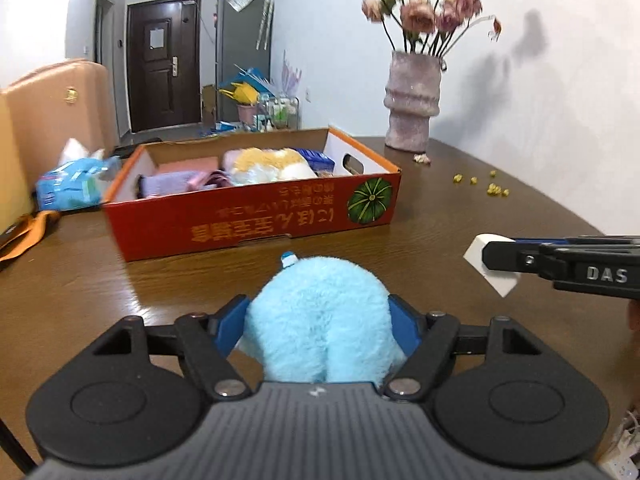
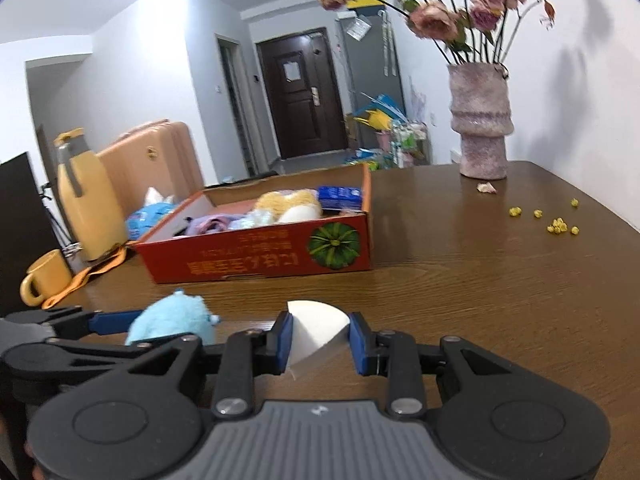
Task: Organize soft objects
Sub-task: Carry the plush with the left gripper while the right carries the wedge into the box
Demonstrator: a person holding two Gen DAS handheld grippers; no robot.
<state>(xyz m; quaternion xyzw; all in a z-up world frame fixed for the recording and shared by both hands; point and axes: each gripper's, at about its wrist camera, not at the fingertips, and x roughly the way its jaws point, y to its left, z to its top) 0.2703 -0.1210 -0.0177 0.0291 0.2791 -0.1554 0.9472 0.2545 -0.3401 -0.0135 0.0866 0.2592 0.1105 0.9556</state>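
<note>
My left gripper point(image 1: 318, 320) is shut on a fluffy light-blue plush toy point(image 1: 320, 316), held just above the wooden table point(image 1: 460, 208); it also shows in the right wrist view point(image 2: 172, 320). My right gripper point(image 2: 320, 336) is shut on a white wedge-shaped sponge point(image 2: 316, 330), which also shows in the left wrist view point(image 1: 492, 266) at the right. Ahead stands a red cardboard box point(image 1: 256, 216) point(image 2: 260, 256) holding a yellow-and-white plush point(image 1: 272, 164), purple and pink cloths point(image 1: 180, 182) and a blue packet point(image 1: 316, 158).
A pink vase point(image 1: 412, 100) with dried flowers stands at the back right near the wall. Small yellow bits point(image 1: 492, 186) lie scattered on the table. Left of the box are a blue tissue pack point(image 1: 68, 184), an orange strap point(image 1: 28, 232), a yellow jug point(image 2: 88, 200) and a yellow mug point(image 2: 44, 280).
</note>
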